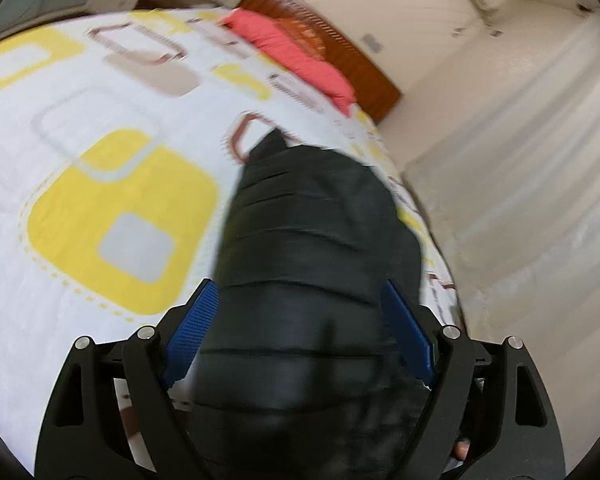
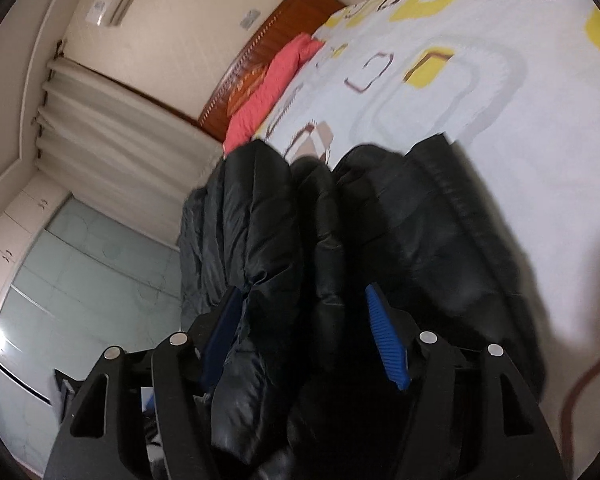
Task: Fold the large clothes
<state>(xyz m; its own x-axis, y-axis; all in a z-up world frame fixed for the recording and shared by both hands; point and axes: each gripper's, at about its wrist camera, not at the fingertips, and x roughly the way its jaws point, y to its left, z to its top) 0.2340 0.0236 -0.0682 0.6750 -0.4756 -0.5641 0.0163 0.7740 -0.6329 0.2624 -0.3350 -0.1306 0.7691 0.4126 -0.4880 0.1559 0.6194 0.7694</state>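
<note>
Both jaws stand wide, with thick padded cloth between them. Seen from the left wrist, the left gripper [image 1: 300, 320] has the black puffer jacket [image 1: 320, 240] filling its gap, lifted above the bed [image 1: 100, 140], short of the pink pillow [image 1: 296, 52].

From the right wrist, the right gripper [image 2: 304, 328] holds bunched folds beside the bed edge. I judge the slippery bulk may slide out.

One black jacket [image 1: 312, 240], one pink pillow [image 1: 296, 56], two grippers [image 1: 300, 320].
</note>
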